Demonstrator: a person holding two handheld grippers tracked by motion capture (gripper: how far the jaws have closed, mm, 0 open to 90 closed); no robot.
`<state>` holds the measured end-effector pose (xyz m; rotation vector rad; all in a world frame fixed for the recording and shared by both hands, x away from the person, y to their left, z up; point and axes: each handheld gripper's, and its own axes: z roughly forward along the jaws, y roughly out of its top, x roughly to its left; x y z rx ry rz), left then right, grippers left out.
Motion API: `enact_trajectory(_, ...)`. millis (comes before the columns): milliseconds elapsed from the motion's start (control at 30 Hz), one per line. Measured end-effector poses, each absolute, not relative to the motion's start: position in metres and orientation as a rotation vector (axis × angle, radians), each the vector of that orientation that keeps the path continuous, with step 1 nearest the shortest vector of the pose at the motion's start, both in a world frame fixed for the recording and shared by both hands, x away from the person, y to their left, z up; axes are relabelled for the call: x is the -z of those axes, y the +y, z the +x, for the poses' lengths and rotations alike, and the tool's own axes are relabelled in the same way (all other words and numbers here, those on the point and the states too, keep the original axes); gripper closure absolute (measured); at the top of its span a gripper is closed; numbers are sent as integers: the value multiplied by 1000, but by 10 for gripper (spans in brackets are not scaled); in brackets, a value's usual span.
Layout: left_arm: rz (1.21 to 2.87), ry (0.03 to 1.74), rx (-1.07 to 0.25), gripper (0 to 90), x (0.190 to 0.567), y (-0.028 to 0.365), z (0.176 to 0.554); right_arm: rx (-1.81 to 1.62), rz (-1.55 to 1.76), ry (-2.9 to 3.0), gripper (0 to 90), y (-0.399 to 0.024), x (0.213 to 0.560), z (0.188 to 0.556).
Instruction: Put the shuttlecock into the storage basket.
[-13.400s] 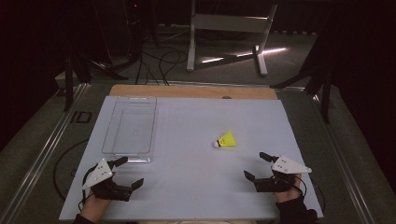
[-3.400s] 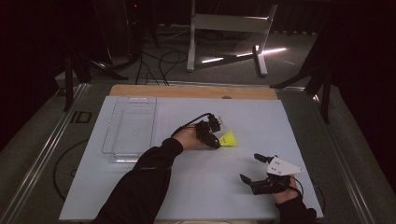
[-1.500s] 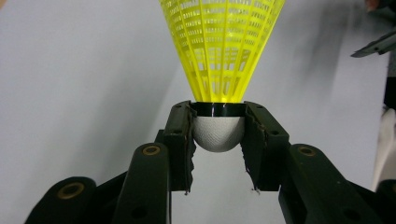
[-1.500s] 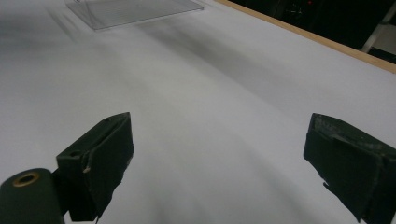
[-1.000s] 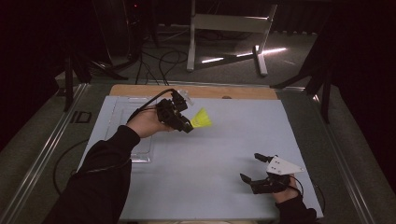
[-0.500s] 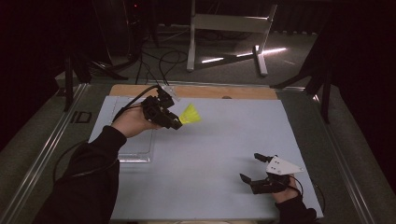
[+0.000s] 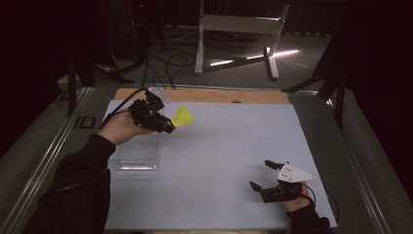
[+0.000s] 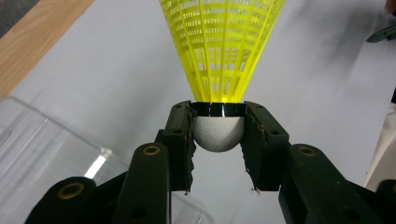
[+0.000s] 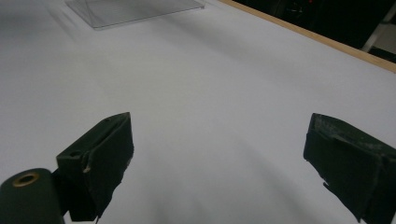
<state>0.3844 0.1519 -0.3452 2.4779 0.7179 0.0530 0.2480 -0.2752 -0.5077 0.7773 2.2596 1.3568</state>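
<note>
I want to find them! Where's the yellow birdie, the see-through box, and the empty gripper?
shuttlecock (image 8: 219,51), left gripper view, its yellow skirt.
clear box (image 7: 139,158), high view, its near wall.
right gripper (image 7: 260,175), high view, between its open jaws.

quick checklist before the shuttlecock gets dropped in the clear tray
1. Grip: left gripper clamps the shuttlecock by its white cork: ok.
2. Skirt free: yellow skirt sticks out past the jaws, uncrushed: ok.
3. Position: shuttlecock hangs beyond the clear tray, above the white mat: not ok.
4. Tray interior free of other things: ok.
5. Right gripper open, resting near the mat's front edge, far from the tray: ok.
</note>
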Motion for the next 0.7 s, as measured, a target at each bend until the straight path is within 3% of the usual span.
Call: enact_trajectory(700,2442,905,-108,661,353,219,375,-1355,774,2270,83,-273,509,249)
